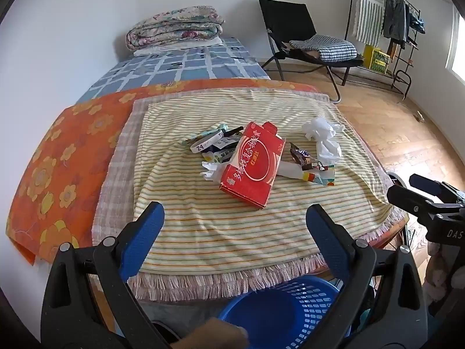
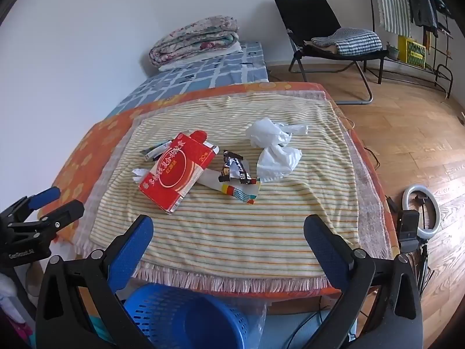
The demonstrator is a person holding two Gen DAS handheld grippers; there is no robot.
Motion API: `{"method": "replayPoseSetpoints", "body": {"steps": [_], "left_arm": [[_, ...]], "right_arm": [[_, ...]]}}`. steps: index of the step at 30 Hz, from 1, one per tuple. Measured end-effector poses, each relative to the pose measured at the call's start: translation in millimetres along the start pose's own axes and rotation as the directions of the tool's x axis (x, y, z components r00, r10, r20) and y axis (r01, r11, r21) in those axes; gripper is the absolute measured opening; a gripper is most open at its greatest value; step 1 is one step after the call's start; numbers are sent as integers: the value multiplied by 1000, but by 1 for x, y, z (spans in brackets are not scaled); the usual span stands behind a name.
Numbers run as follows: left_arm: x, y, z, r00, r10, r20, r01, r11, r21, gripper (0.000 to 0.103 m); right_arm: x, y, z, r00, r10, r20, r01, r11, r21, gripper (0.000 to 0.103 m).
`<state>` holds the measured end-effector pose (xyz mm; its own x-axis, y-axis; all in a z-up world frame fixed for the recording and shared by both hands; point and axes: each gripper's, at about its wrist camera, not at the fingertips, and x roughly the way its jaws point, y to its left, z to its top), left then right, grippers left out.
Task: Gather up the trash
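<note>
I hold my left gripper (image 1: 234, 218) and my right gripper (image 2: 228, 231) above the near edge of the table, both tilted down toward it, both spread as wide as they go and gripping nothing. The trash sits in a loose heap on the yellow striped fringed cloth (image 1: 232, 232): a red cardboard box with white lettering (image 1: 251, 164) lying half across a white tube-shaped wrapper with a coloured end (image 1: 315, 176), a dark brown snack wrapper (image 1: 302, 157) resting on that tube, and crumpled white tissue (image 1: 322, 138) just beside it. Small bits, among them a white band printed with a number (image 1: 207, 142), lie behind the box. The blue perforated plastic basket (image 1: 287, 308) stands below the table's front edge, between my two tools.

As I see it, the overlap is the risk: lifting the box could drag the wrapper or tube along and spill them to the floor. The thin tissue may slip from the pads, and pinching too deep could catch the cloth and pull the heap.
</note>
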<state>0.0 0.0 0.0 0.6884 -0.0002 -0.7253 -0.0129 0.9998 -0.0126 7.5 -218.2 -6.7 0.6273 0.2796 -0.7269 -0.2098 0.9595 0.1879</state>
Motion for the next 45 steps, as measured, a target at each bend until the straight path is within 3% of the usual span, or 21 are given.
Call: {"method": "replayPoseSetpoints", "body": {"steps": [45], "left_arm": [[-1,6,0,1000,-2,-5,2,1000,-14,100]], "right_arm": [[8,3,-8,1000,-11,-17,11,1000,-14,102]]}}
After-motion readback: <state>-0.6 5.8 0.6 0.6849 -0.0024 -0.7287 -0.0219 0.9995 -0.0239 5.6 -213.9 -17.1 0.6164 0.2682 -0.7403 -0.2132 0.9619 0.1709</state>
